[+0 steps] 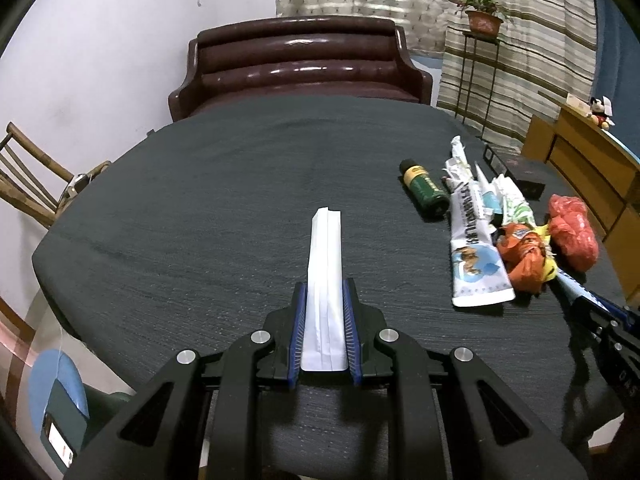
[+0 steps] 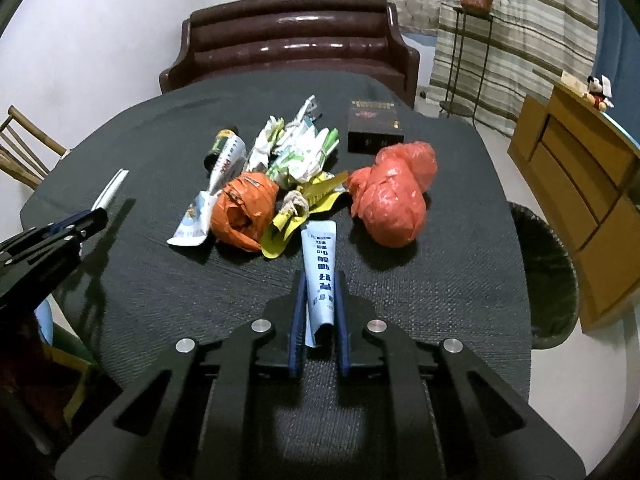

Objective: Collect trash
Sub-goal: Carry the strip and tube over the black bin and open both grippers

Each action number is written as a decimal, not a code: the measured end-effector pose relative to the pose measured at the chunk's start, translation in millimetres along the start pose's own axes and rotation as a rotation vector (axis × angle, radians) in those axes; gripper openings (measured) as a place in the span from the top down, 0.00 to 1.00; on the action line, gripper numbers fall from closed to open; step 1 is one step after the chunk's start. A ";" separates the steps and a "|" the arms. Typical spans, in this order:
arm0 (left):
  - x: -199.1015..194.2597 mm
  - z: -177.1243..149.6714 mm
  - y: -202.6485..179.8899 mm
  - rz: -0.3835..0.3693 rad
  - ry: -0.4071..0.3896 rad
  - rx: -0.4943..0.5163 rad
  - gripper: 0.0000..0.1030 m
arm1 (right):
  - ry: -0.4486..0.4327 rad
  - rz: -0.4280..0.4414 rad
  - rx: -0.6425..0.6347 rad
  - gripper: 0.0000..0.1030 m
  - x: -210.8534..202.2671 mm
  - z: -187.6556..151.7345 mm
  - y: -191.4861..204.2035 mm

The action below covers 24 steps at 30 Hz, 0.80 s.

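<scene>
My left gripper (image 1: 325, 292) is shut on a white folded paper packet (image 1: 325, 276) and holds it above the dark table (image 1: 200, 200); it also shows in the right wrist view (image 2: 110, 192). My right gripper (image 2: 320, 280) is shut on a light blue tube (image 2: 319, 264). A trash pile lies ahead of it: an orange bag (image 2: 244, 212), a red plastic bag (image 2: 392, 200), yellow wrapper (image 2: 304, 208), white-green crumpled wrappers (image 2: 300, 148), a printed white pouch (image 2: 208, 200) and a dark green bottle (image 1: 425, 190).
A black box (image 2: 374, 126) lies at the table's far side. A dark mesh bin (image 2: 548, 276) stands right of the table, with a wooden cabinet (image 2: 580, 184) behind it. A brown leather armchair (image 2: 296, 36) is beyond the table, a wooden chair (image 1: 28, 176) at left.
</scene>
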<state>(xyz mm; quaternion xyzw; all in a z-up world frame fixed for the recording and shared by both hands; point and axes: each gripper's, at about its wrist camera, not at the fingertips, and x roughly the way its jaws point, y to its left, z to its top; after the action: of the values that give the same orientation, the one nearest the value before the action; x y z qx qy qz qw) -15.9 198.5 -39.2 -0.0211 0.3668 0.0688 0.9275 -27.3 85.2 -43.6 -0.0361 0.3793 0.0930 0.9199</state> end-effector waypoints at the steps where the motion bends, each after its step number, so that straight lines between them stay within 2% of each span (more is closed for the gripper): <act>1: -1.6 -0.4 -0.6 -0.002 -0.003 0.002 0.81 | -0.009 0.000 -0.002 0.87 -2.5 0.1 0.5; 14: -20.0 1.1 -12.0 -0.047 -0.056 0.035 0.81 | -0.130 0.016 0.007 0.88 -32.9 8.8 -6.9; 19: -23.5 9.7 -22.5 -0.080 -0.075 0.044 0.81 | -0.188 -0.012 0.015 0.88 -45.5 17.9 -17.2; 24: -29.3 21.0 -50.5 -0.134 -0.102 0.074 0.81 | -0.227 -0.064 0.037 0.88 -53.3 26.7 -42.2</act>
<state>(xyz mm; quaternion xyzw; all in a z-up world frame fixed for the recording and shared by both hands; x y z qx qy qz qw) -15.6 147.1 -4.4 -0.0076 0.3190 -0.0061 0.9477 -37.5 39.9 12.7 -0.0203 0.2733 0.0601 0.9598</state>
